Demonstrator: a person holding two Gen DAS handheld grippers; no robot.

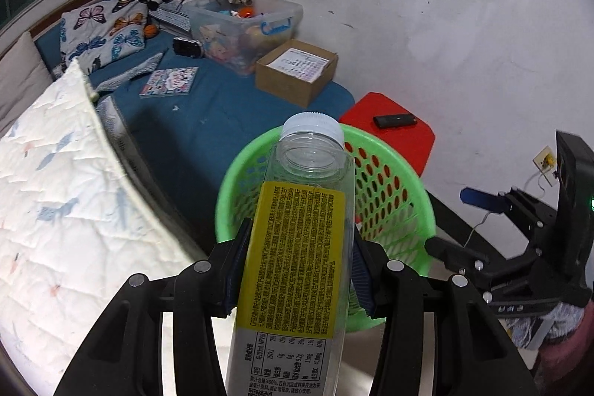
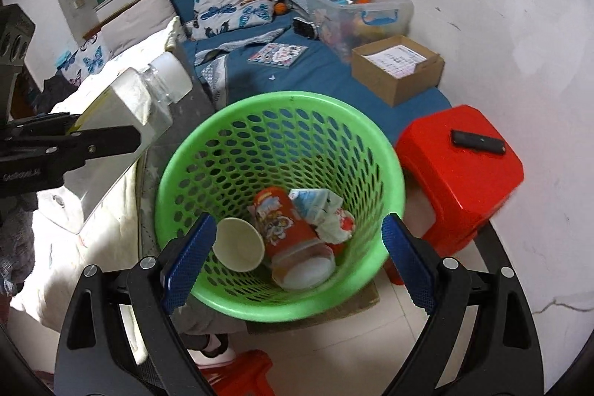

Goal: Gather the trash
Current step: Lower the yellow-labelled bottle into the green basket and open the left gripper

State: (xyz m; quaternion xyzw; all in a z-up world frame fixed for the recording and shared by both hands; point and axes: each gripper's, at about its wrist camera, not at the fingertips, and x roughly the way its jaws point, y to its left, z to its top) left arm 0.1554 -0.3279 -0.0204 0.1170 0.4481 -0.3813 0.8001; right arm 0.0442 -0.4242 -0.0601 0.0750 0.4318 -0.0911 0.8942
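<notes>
One bottle [image 1: 300, 240] clamped in left claw [image 1: 297, 270], cap end just short of basket [image 2: 282, 307] rim. Carry on until cap and body hang over the opening, tip cap downward, then release. Right claw [image 2: 297, 262] spread wide and empty above the basket; keep aside.

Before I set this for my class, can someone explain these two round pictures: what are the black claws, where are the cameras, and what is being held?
A person holds one hand-held gripper in each hand; each carries a wide-angle camera looking along its jaws. The left gripper is clamped on a clear plastic bottle with a yellow label. The right gripper is open and empty, above a green perforated plastic basket containing a white paper cup, an orange-labelled bottle and a crumpled wrapper. Beside the basket stands a red plastic stool.
</notes>
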